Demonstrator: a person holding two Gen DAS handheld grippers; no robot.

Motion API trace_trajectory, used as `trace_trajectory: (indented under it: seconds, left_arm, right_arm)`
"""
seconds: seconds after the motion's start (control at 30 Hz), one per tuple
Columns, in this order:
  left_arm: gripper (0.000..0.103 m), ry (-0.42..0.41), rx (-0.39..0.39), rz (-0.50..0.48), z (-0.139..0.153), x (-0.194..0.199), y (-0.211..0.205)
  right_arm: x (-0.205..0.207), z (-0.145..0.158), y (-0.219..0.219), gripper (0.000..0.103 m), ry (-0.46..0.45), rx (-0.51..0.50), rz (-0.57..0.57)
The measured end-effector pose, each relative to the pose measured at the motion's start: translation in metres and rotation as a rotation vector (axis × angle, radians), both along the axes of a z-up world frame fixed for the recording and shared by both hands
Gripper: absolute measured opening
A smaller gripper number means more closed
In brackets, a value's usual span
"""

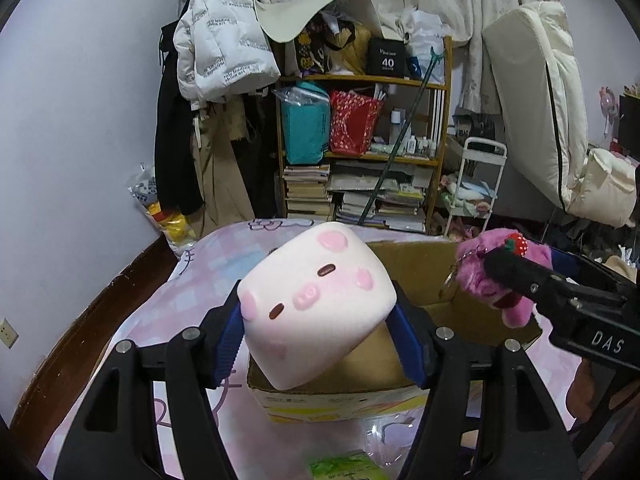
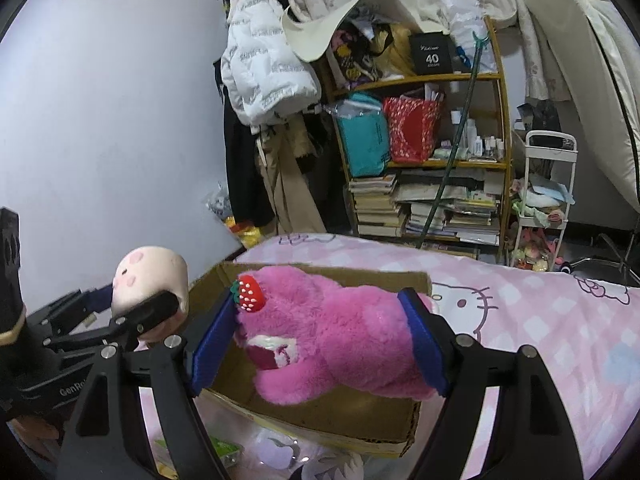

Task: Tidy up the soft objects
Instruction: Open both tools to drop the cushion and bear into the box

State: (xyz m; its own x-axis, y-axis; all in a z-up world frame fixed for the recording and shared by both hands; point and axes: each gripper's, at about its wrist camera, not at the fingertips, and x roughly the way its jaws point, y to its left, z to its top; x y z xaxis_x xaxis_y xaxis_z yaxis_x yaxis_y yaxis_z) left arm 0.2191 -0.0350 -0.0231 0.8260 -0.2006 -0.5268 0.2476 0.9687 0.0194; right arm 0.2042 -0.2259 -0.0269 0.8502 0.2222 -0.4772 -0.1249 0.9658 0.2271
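Over the cardboard box [image 1: 416, 256] on the bed [image 2: 560, 320], both toys hang ready to drop. L gripper [image 1: 318, 332] fingers pinch the white pig cushion [image 1: 316, 304] by its sides, above the box's near-left corner. R gripper [image 2: 320, 340] fingers clamp the pink plush bear [image 2: 344, 332], long axis crosswise betw. them, w/ the box straight below. Box interior looks empty where visible.

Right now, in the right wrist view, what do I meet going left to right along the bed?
left gripper → pig cushion → strawberry charm → pink plush bear → Hello Kitty print on the bedsheet
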Motion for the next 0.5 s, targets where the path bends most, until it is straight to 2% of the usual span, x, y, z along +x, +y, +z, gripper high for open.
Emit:
trace_trajectory:
  seconds: [0.1,0.3,0.5]
  left_arm:
    - [0.067,0.033,-0.001,-0.014,-0.006,0.004,-0.001]
    - [0.071,0.048,0.024,-0.016,-0.013,0.006,-0.003]
    - [0.085,0.043,0.030,0.012,-0.010,0.001,-0.002]
  right_arm:
    - [0.004,-0.004,0.001,0.085,0.013,-0.009,0.007]
    - [0.005,-0.009,-0.001,0.088,0.032,-0.001,0.013]
    - [0.005,-0.010,-0.002,0.088,0.046,-0.002,0.019]
